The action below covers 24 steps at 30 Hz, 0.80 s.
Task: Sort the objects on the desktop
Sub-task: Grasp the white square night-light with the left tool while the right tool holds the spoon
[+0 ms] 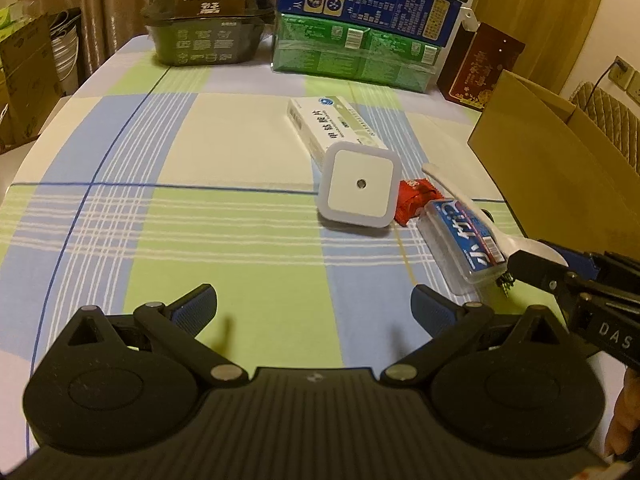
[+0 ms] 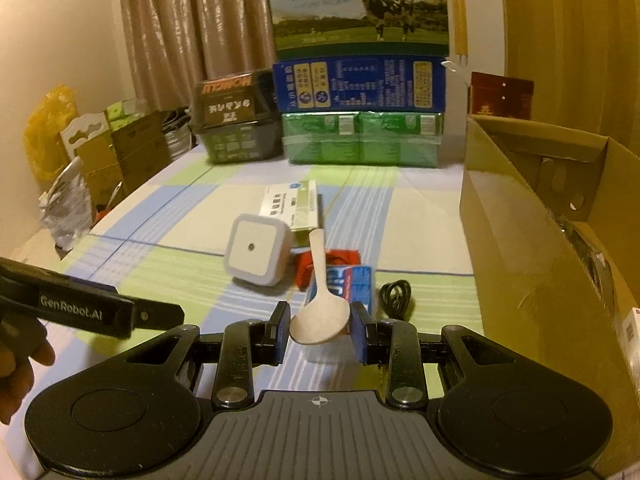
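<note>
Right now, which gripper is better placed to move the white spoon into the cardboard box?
The right gripper. Its jaws already flank the bowl of the white spoon, and the open cardboard box stands just to its right. The left gripper is open over bare tablecloth, farther from both.

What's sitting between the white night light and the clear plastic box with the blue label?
A red wrapper lies between the night light and the clear box, seen in both wrist views.

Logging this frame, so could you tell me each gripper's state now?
Left gripper: open, empty.
Right gripper: fingers around the white spoon; firm grip unclear.
</note>
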Each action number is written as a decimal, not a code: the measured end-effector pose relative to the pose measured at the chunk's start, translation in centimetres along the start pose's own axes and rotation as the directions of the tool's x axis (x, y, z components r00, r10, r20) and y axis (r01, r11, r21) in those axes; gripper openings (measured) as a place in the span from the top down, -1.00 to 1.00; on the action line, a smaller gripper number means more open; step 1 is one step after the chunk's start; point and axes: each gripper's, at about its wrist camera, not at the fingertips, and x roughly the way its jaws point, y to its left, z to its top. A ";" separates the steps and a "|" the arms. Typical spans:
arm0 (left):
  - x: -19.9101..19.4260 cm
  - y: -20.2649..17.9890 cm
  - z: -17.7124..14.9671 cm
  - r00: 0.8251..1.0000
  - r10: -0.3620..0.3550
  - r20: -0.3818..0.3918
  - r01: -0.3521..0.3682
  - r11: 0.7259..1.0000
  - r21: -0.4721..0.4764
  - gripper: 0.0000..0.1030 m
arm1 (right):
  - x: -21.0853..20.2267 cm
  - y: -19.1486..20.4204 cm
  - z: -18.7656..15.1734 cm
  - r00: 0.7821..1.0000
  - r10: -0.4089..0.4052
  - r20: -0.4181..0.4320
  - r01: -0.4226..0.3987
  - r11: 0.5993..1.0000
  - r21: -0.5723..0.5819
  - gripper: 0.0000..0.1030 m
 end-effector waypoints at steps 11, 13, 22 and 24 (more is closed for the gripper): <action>3.4 -1.1 2.3 0.997 -0.016 0.072 0.012 0.998 0.058 -0.96 | 1.4 -1.4 1.0 1.000 -0.021 0.014 0.020 0.998 0.056 0.44; 4.0 -1.2 2.8 0.996 -0.017 0.083 0.012 0.998 0.069 -0.94 | 1.9 -1.5 1.2 1.000 -0.023 0.019 0.022 0.998 0.060 0.44; 6.3 -2.6 4.0 0.991 -0.047 0.124 0.026 0.986 0.165 -0.87 | 3.4 -2.2 2.2 0.999 -0.031 0.031 0.028 0.996 0.082 0.44; 6.9 -2.8 4.3 0.992 -0.051 0.119 0.030 0.986 0.167 -0.82 | 3.8 -2.3 2.3 0.999 -0.034 0.029 0.032 0.996 0.085 0.44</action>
